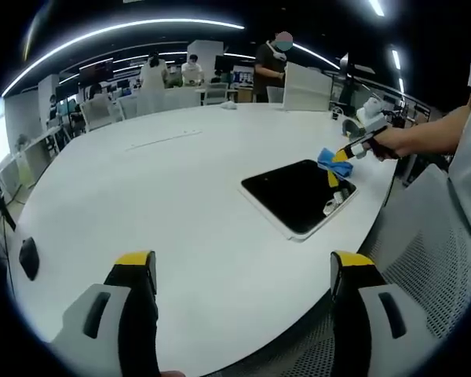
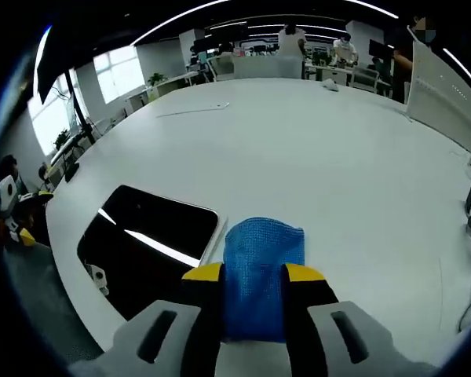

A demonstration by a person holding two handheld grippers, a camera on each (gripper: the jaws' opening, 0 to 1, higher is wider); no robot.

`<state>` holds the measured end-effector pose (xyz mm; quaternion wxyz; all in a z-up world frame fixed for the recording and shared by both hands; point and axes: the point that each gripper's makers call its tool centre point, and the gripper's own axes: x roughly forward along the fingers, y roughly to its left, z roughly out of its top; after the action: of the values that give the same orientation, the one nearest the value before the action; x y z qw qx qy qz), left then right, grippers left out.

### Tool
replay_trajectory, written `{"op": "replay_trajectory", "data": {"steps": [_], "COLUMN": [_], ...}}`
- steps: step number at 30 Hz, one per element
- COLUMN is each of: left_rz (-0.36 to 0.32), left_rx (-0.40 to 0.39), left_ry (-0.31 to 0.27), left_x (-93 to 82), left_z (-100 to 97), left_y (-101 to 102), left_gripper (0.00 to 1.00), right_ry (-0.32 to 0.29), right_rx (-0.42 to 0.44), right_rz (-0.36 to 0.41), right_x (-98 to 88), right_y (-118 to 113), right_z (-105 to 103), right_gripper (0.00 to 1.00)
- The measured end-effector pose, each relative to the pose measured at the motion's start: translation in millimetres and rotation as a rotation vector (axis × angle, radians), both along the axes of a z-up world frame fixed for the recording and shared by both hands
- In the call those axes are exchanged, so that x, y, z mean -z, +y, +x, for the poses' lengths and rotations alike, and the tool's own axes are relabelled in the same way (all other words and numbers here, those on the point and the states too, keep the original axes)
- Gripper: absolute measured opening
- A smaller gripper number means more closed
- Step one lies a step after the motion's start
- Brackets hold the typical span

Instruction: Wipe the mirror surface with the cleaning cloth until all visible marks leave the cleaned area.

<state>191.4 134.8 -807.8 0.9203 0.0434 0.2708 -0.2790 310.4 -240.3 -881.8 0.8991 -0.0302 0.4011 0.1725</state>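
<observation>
The mirror (image 1: 302, 194) is a dark rectangular slab in a white frame, lying flat on the white table near its right edge. In the right gripper view the mirror (image 2: 145, 243) lies left of my jaws and reflects ceiling light strips. My right gripper (image 2: 253, 273) is shut on a folded blue cleaning cloth (image 2: 261, 263), held just past the mirror's right edge. In the left gripper view the right gripper (image 1: 342, 167) hovers with the blue cloth (image 1: 328, 159) at the mirror's far right corner, held by a person's hand. My left gripper (image 1: 243, 267) stands open above bare table.
The large white oval table (image 1: 165, 181) carries a dark small object (image 1: 29, 258) near its left edge. A mesh chair (image 1: 443, 251) stands at the right. Several people and office chairs are beyond the table's far side, with a white panel (image 1: 306, 88) upright there.
</observation>
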Motion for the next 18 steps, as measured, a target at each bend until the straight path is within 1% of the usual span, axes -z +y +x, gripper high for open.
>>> {"op": "replay_trajectory", "data": {"steps": [3,5,7,10,12,15,16,18], "left_rz": [-0.002,-0.002,-0.002,-0.002,-0.002,-0.002,-0.001,0.001], "left_rx": [-0.001,-0.002,-0.002,-0.002,-0.003,-0.004,-0.004,-0.003], "left_ry": [0.0,0.0,0.0,-0.001,-0.002,-0.002,-0.002,-0.001], "left_x": [-0.6,0.1,0.3,-0.4,-1.3,-0.5,-0.2,0.7], "left_z": [-0.1,0.3,0.3,-0.1,-0.4,0.0,0.2,0.3], "left_y": [0,1,1,0,-1,1,1,2], "left_gripper": [0.92,0.92,0.92,0.91,0.91,0.91,0.91,0.91], "right_ry": [0.027,0.021,0.03,0.045,0.056,0.064,0.064,0.066], "right_rx": [0.011,0.009,0.008,0.021,0.028,0.04,0.048,0.062], "right_rz": [-0.04,-0.053,-0.109,-0.122,-0.133,-0.127,-0.133,-0.158], "right_x": [6.5,6.4,6.7,5.9,7.2,7.6,7.4,7.0], "right_y": [-4,-5,-13,-18,-27,-35,-39,-49], "right_z": [-3,-2,-1,-1,0,0,0,1], "right_gripper": [0.24,0.2,0.15,0.14,0.12,0.07,0.04,0.02]}}
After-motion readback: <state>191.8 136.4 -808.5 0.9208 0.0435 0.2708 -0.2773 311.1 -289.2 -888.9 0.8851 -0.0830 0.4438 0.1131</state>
